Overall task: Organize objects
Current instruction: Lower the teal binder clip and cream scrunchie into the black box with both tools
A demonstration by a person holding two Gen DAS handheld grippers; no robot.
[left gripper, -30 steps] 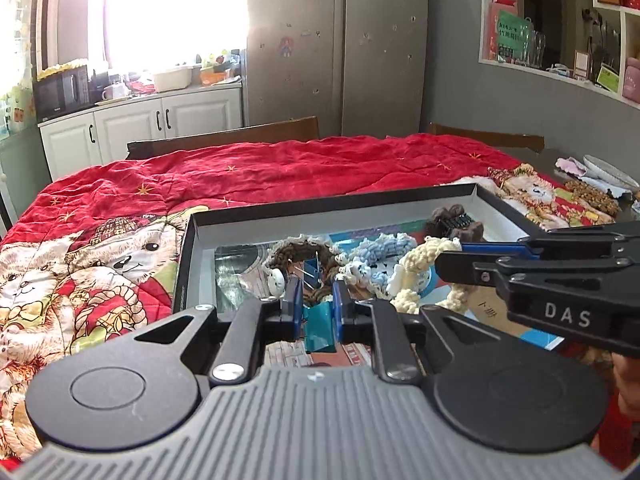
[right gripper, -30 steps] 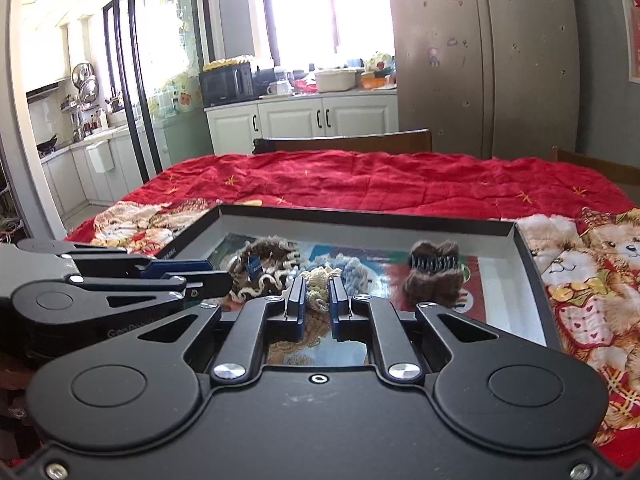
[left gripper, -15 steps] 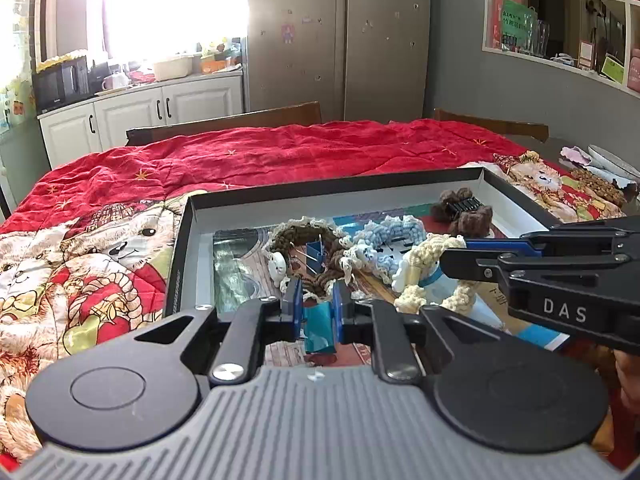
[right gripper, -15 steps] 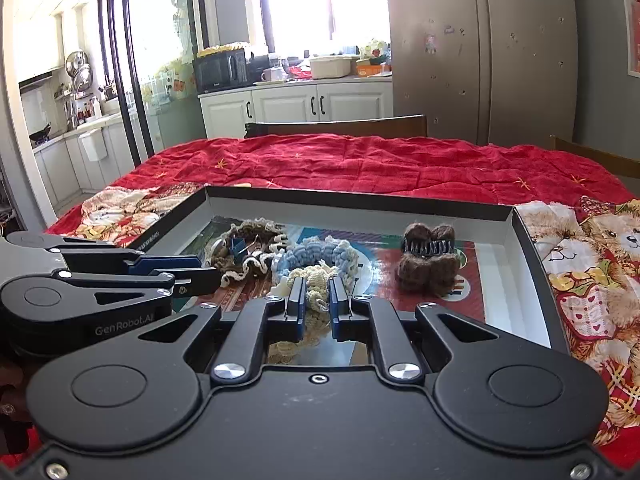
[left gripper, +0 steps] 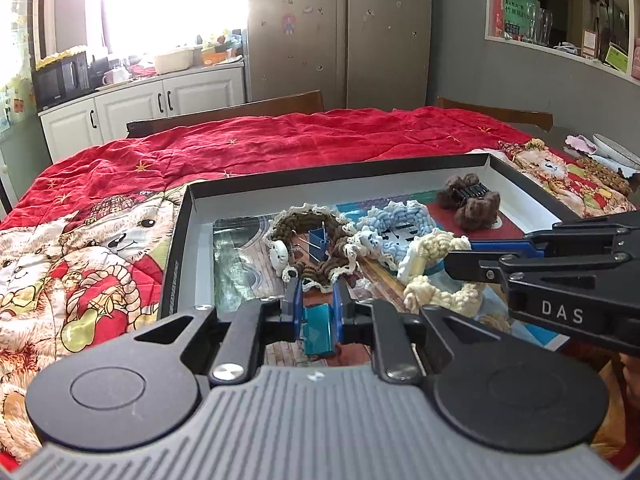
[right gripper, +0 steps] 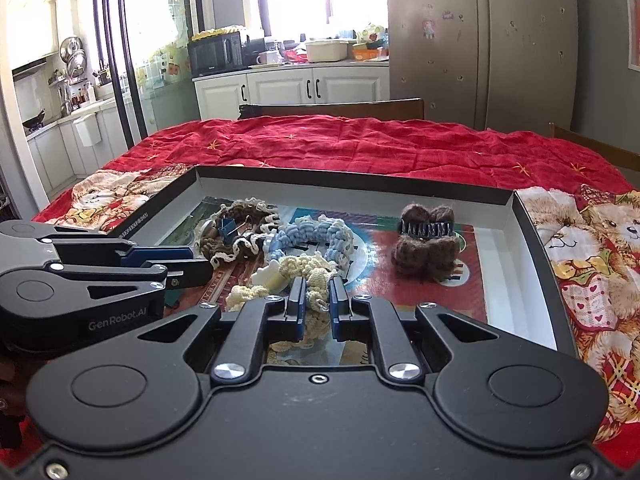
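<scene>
A black-rimmed box lid [left gripper: 176,264] [right gripper: 532,248] lies on the table and holds crocheted items. My left gripper [left gripper: 317,304] is shut on a teal binder clip [left gripper: 317,334] just above the lid's near edge. My right gripper [right gripper: 317,300] is shut on a cream crocheted scrunchie [right gripper: 304,276] [left gripper: 436,276] and holds it over the lid. A brown scrunchie with a blue binder clip [left gripper: 318,242] [right gripper: 228,228], a light blue scrunchie [left gripper: 396,228] [right gripper: 316,236] and a brown fuzzy hair claw [left gripper: 470,200] [right gripper: 426,244] lie in the lid.
A red quilt with bear prints [left gripper: 280,148] [right gripper: 380,144] covers the table. Wooden chair backs [left gripper: 240,112] [right gripper: 336,106] stand at the far side. A fridge [left gripper: 340,28] and white cabinets [right gripper: 288,88] are behind. Plates [left gripper: 612,152] sit at the far right.
Both grippers have risen and tilted down, so the lid shows more from above. The cream scrunchie stays in the right gripper, the teal clip in the left.
</scene>
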